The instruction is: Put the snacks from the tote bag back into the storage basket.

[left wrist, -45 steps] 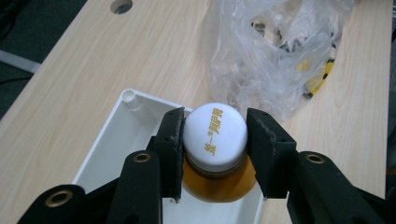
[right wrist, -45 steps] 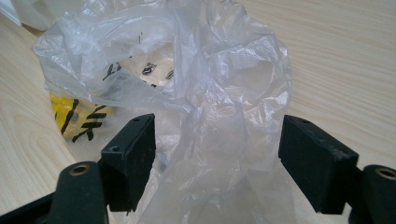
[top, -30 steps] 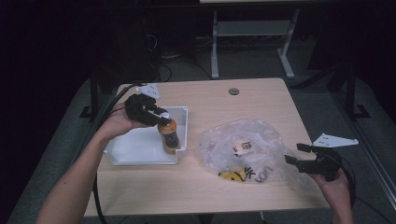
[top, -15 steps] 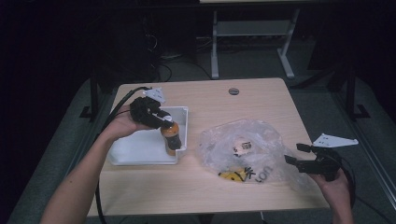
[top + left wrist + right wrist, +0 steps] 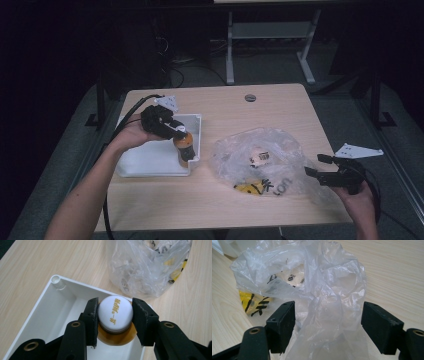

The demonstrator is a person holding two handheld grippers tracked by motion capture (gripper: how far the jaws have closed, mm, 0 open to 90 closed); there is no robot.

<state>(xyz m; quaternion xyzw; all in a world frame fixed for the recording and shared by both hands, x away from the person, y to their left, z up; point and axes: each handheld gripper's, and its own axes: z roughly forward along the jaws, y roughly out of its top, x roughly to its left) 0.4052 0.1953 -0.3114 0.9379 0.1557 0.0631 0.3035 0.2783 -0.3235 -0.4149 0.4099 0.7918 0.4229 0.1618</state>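
Wooden table [image 5: 220,200]: left gripper [image 5: 113,317] pinches the bottle [image 5: 115,312] by its cap over the white tray [image 5: 150,160]; lower it straight. Right gripper [image 5: 328,322] spread around the plastic bag [image 5: 312,277].

White cap with gold lettering [image 5: 115,312] on amber bottle [image 5: 184,148]; white tray [image 5: 53,305]; clear plastic bag [image 5: 312,282] printed yellow and black; pale wood-grain table [image 5: 235,200].

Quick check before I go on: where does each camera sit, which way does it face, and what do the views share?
High view: above the table's near edge, looking forward and down; both forearms show.
Left gripper view: on the left gripper, looking down on the bottle over the white tray.
Right gripper view: on the right gripper, facing the plastic bag.
All three share the bag.
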